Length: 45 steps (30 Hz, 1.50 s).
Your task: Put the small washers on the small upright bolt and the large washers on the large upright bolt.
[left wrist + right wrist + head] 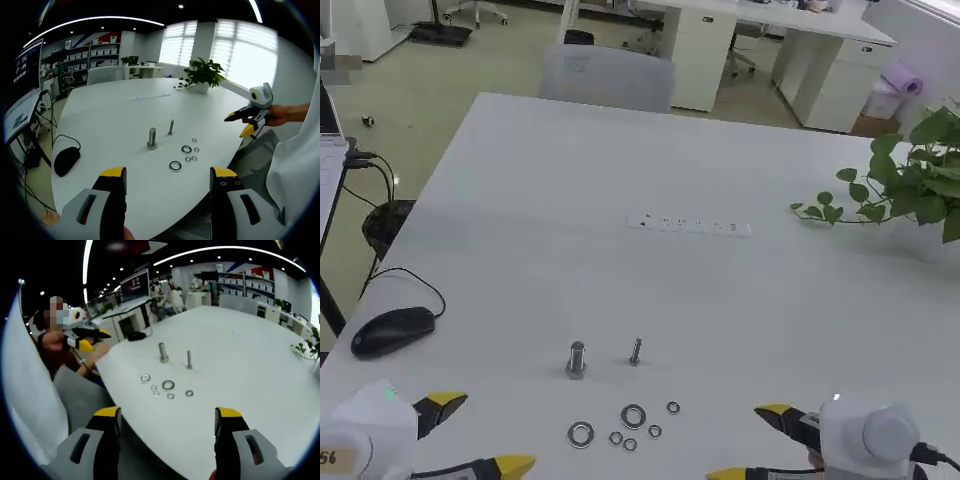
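Observation:
Two bolts stand upright on the white table [620, 180]: a thick large bolt [576, 358] [152, 137] [163, 352] and a thin small bolt [636, 350] [171, 126] [189, 360] to its right. In front of them lie loose washers: two large washers [581, 434] [633, 416] [175, 165] [168, 385] and several small washers [673, 407] [194, 140] [189, 393]. My left gripper [480, 435] [168, 175] [92, 339] is open at the table's near left edge. My right gripper [750, 445] [167, 412] [245, 122] is open at the near right edge. Both hold nothing.
A black mouse [392, 330] [66, 160] with its cable lies at the left edge. A white power strip [688, 224] lies mid-table, and a potted plant [910, 180] [202, 75] stands at the far right. A grey chair [605, 75] stands behind the table.

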Each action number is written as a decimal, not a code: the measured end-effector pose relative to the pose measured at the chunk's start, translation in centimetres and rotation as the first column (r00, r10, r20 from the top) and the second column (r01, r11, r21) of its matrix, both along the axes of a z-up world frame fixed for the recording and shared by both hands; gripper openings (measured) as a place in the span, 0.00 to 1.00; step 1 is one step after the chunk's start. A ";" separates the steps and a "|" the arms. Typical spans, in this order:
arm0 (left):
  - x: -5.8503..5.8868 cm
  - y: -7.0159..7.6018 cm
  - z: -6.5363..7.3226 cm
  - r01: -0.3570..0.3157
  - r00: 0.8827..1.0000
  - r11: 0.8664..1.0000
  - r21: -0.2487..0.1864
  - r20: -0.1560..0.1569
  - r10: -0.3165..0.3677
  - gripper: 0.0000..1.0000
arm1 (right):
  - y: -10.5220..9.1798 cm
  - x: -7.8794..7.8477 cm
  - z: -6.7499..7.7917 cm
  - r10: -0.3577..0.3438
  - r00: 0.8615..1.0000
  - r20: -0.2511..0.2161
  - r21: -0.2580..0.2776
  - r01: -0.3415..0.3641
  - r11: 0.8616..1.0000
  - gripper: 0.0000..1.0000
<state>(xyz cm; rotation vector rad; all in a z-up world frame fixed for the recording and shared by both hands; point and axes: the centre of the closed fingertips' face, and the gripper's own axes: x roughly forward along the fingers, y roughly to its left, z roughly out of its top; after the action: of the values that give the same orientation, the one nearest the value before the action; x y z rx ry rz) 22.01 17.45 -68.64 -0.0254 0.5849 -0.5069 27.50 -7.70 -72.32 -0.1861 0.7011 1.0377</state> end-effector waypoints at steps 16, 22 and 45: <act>-0.1 0.3 -0.1 -0.011 1.000 1.000 0.000 -0.001 0.011 0.68 | -0.2 0.1 -0.2 0.003 1.000 -0.005 -0.007 -0.003 1.000 0.73; -0.1 0.4 -0.1 -0.022 1.000 1.000 -0.005 0.001 0.022 0.68 | -0.2 0.4 -0.2 0.010 1.000 -0.006 -0.015 -0.010 1.000 0.71; -0.2 1.0 -0.2 -0.042 0.999 0.999 -0.006 0.000 0.042 0.68 | 0.5 1.7 -0.2 0.040 0.999 -0.006 -0.022 -0.040 0.999 0.68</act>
<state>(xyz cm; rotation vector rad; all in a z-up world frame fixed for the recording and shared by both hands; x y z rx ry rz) 21.76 18.46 -68.81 -0.0429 0.5816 -0.4677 29.18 -7.20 -72.54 -0.2175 0.7161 1.0693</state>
